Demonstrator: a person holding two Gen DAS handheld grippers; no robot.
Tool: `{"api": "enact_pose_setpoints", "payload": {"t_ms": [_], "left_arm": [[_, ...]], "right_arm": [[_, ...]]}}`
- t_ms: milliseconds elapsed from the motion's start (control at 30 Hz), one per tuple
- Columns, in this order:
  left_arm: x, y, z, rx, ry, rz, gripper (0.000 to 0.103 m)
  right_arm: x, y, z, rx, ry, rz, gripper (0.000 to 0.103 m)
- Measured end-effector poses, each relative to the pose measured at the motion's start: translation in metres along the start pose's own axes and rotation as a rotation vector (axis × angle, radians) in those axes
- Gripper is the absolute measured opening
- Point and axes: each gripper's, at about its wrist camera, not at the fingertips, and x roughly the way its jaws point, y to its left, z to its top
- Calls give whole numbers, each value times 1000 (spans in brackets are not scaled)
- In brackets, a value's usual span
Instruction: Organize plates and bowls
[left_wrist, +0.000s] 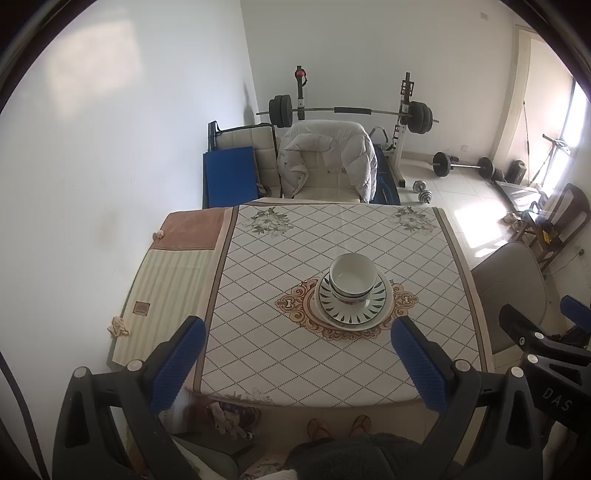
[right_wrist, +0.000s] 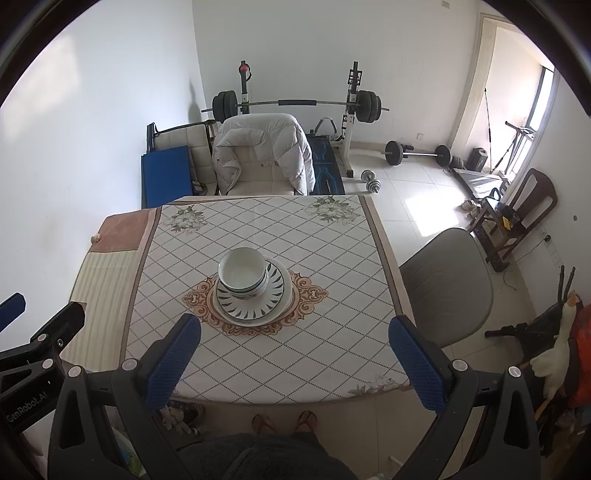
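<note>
On the left, the left hand-held gripper (left_wrist: 295, 369) hangs above the near edge of the tabletop (left_wrist: 258, 362), its blue pads wide apart and holding nothing. From it the stack lies ahead and a little to the right. The stack sits at the middle of the tabletop on the orange medallion: nested bowls (left_wrist: 353, 278) on a leaf-patterned plate (left_wrist: 376, 308), itself resting on a plain white plate (left_wrist: 332, 319). The stack is round, so it offers no long axis to line up with; the bowl rims and plate edges are the only holds.

On the right, the right hand-held gripper (right_wrist: 295, 365) is likewise spread open and empty, above the near edge. From it the bowls (right_wrist: 242, 271) lie ahead and slightly left. Both grippers appear about equally far from the stack, neither touching it; it looks already gathered.
</note>
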Motion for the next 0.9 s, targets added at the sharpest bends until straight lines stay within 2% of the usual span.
{"api": "enact_pose_setpoints", "payload": {"t_ms": [900], "left_arm": [[3, 3, 4, 0, -5, 7, 103]], "right_arm": [[0, 1, -3, 7, 0, -3, 103]]}}
